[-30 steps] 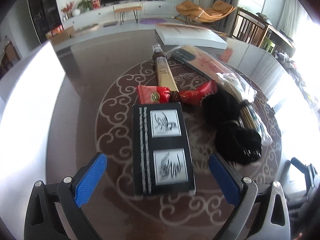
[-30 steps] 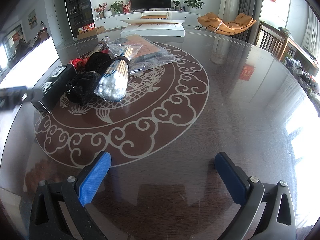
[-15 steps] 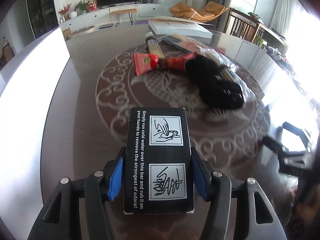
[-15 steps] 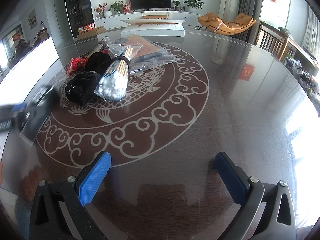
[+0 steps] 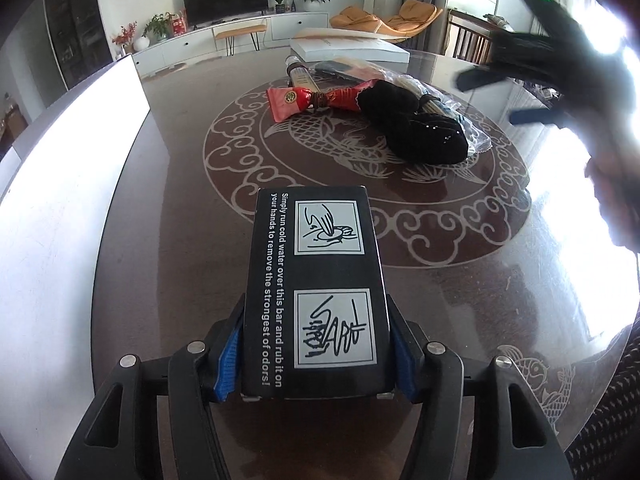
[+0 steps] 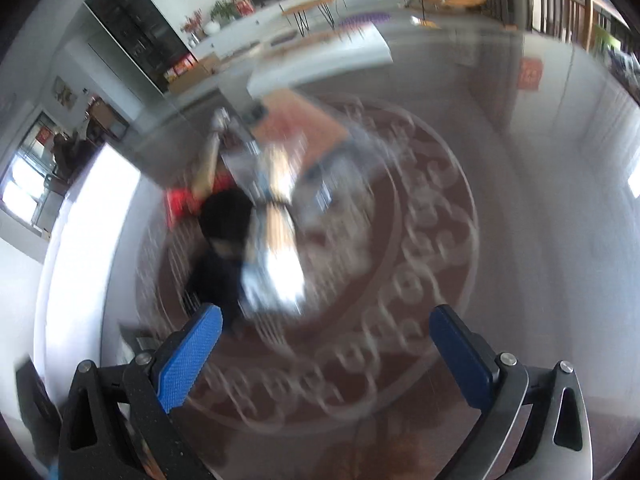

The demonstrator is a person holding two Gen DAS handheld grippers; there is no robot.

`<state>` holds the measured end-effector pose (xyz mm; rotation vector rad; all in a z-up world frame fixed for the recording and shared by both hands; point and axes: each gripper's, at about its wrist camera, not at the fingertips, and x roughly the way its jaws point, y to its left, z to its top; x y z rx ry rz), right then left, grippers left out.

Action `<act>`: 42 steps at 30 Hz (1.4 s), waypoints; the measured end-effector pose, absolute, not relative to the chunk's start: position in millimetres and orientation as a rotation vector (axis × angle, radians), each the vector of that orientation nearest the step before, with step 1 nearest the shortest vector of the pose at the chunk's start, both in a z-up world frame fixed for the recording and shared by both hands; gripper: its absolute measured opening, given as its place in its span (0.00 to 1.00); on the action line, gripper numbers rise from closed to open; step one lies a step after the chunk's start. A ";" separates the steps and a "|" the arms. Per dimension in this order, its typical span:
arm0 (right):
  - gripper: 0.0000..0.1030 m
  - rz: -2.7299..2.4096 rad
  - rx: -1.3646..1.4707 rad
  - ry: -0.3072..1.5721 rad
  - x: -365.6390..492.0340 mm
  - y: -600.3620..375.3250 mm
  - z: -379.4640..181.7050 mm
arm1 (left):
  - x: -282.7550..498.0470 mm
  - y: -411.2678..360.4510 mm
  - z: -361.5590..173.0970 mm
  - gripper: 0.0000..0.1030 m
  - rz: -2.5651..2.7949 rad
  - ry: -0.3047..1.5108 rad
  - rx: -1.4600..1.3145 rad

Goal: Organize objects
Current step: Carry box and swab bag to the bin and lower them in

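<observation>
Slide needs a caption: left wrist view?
Left gripper clamps a black instruction-printed box above the patterned table, clutter beyond.

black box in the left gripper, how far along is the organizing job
Nothing looks sorted yet. In hand: the left gripper has its jaws shut on the black box, held away from the pile. The right gripper is open and empty. Left: the red packet, black fabric bundle and bagged sticks lie heaped mid-table.
</observation>
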<state>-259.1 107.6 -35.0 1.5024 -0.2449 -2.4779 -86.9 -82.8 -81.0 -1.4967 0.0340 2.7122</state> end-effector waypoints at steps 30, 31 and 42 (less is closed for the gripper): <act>0.29 -2.299 1.654 0.249 -153.9 54.4 -48.4 | -74.1 -103.5 -51.6 0.56 2.624 -0.147 -1.456; 0.29 -2.303 1.629 0.224 -150.2 54.5 -39.1 | -67.2 -108.9 -42.6 0.56 2.629 -0.183 -1.429; 0.29 -2.042 1.204 -0.113 -129.8 -84.1 95.7 | 15.8 -268.7 69.9 0.56 3.021 -0.406 -1.230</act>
